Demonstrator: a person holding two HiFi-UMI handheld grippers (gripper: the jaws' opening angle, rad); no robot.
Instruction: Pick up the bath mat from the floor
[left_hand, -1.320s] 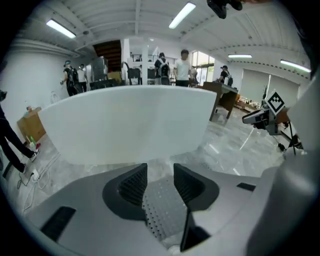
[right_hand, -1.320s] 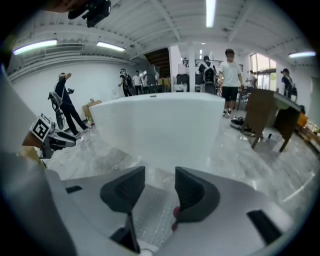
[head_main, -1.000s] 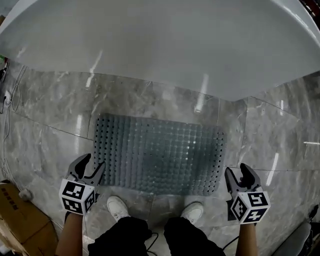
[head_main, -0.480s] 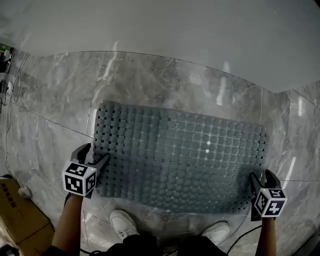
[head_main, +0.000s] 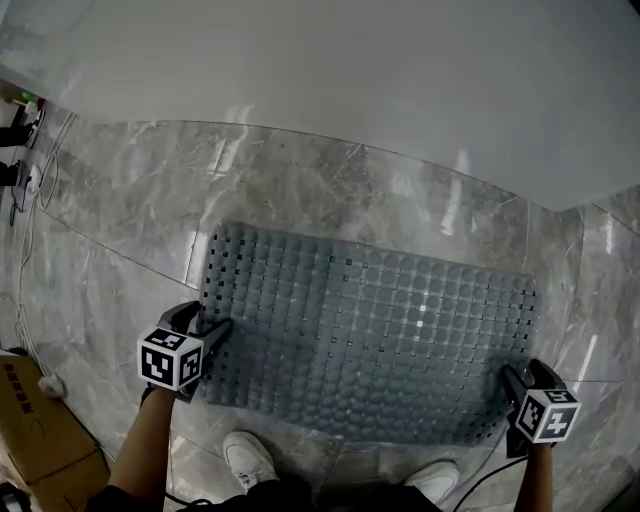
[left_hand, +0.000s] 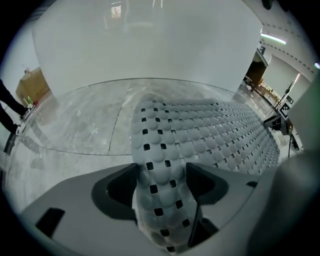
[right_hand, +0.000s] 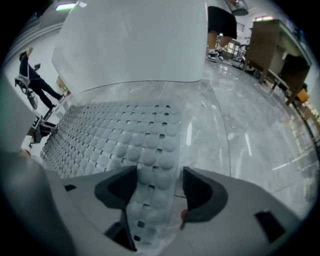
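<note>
The grey, hole-dotted rubber bath mat (head_main: 370, 330) runs left-right on the marble floor (head_main: 300, 185). The left tool (head_main: 203, 323) and right tool (head_main: 524, 373), jaws just opened wide, straddle its short edges unpinched.

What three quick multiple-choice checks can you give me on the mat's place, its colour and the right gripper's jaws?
1. Where does the bath mat lie?
A. draped over a chair
B. on the marble floor beside the white tub
C. rolled up on a shelf

2. What colour is the mat?
A. grey
B. red
C. yellow

3. How do the right gripper jaws stand?
A. shut on nothing
B. shut on a shoe
C. apart, the mat's edge between them

Key:
1 B: the head view shows it spread on the floor by the tub.
2 A: it is grey all over.
3 C: the jaws have just been opening and stand wide, with the mat's edge between them.
</note>
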